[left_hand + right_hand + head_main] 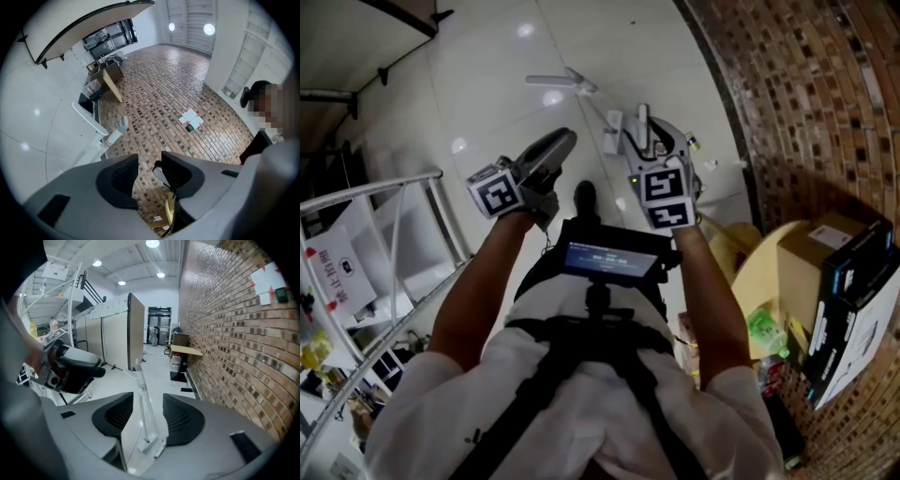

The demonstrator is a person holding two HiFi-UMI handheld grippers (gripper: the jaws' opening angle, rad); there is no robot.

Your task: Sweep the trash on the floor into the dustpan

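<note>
A white long-handled tool, a broom or a dustpan, (567, 84) lies on the glossy white floor (487, 84) ahead of me. In the right gripper view its thin white pole (142, 394) runs up between the jaws of my right gripper (143, 416); the pads stand clear of it on both sides, so the gripper is open. My left gripper (149, 172) is open too, with only brick showing through the gap. A white handle (116, 132) shows beyond it at the left. In the head view both grippers (546, 155) (649, 141) are held out in front of me. I make out no loose trash.
A brick wall (806, 103) curves along the right, with a taped white paper (268, 280) on it. A round yellow table (764, 272) with boxes (848, 291) and a bottle stands at my right. White metal shelving (384, 234) stands at my left. White partitions (115, 329) stand further off.
</note>
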